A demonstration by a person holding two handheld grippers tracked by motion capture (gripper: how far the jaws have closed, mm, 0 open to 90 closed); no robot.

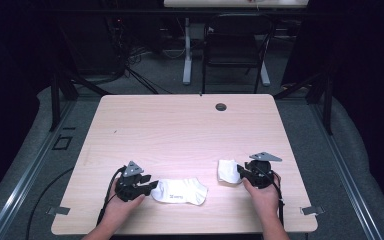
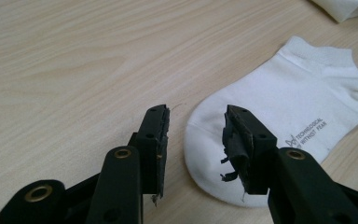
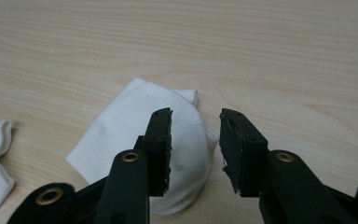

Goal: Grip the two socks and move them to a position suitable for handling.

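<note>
Item 1: flat white sock (image 1: 180, 192) on counter (image 1: 180, 130); my left gripper (image 1: 152, 187) fingers part-open at its toe, gripping nothing. Item 2: folded sock (image 1: 228, 171), right of it; right gripper (image 1: 240, 172) part-open, empty.

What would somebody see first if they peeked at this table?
Two white ankle socks on the pale wooden table: a flat white sock with grey lettering at the near edge, and a folded white sock to its right. An open black gripper sits by each, the left gripper and right gripper.
</note>
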